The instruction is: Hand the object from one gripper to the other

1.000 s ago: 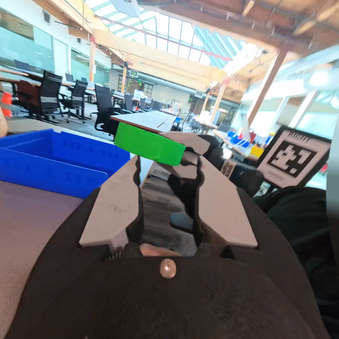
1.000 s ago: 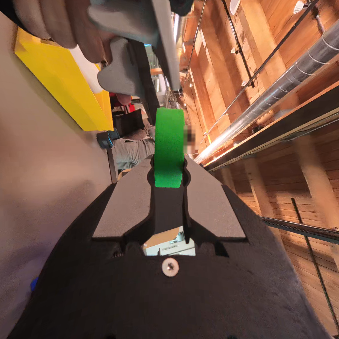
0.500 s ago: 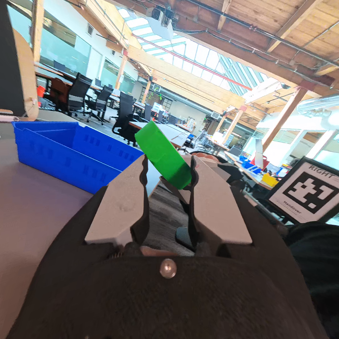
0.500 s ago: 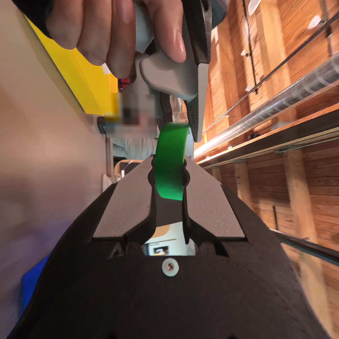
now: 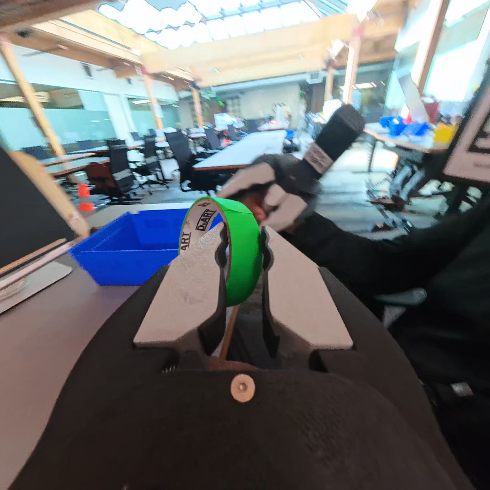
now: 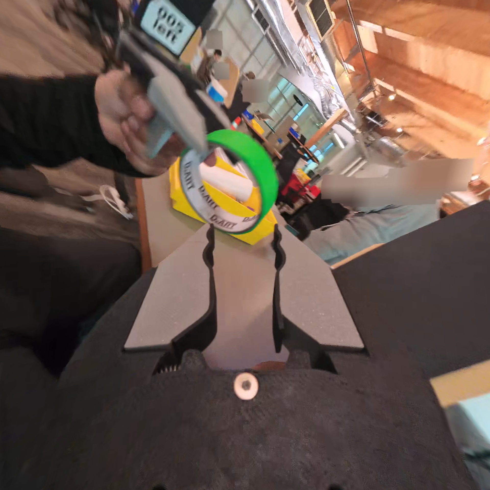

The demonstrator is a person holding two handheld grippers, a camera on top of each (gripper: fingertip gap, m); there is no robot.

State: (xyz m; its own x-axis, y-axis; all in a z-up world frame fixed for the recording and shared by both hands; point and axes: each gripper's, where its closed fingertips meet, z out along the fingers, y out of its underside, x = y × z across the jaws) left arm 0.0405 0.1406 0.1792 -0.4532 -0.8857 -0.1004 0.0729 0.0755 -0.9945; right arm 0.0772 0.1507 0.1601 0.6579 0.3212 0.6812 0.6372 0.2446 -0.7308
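we see left gripper [image 5: 242,238] clamping wall of green tape roll [image 5: 242,254], one finger through core, other outside. right gripper [image 6: 242,236] spread wide, holding nothing, roll just beyond its tips. blue bin [image 5: 119,254] behind on table [image 5: 39,358]; farther yellow bin [image 6: 212,206], blurry, seems to hold white roll.

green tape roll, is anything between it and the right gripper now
Nothing visible. The green tape roll hangs from the left gripper, just beyond the right gripper, whose open fingers have only bare gap between them.
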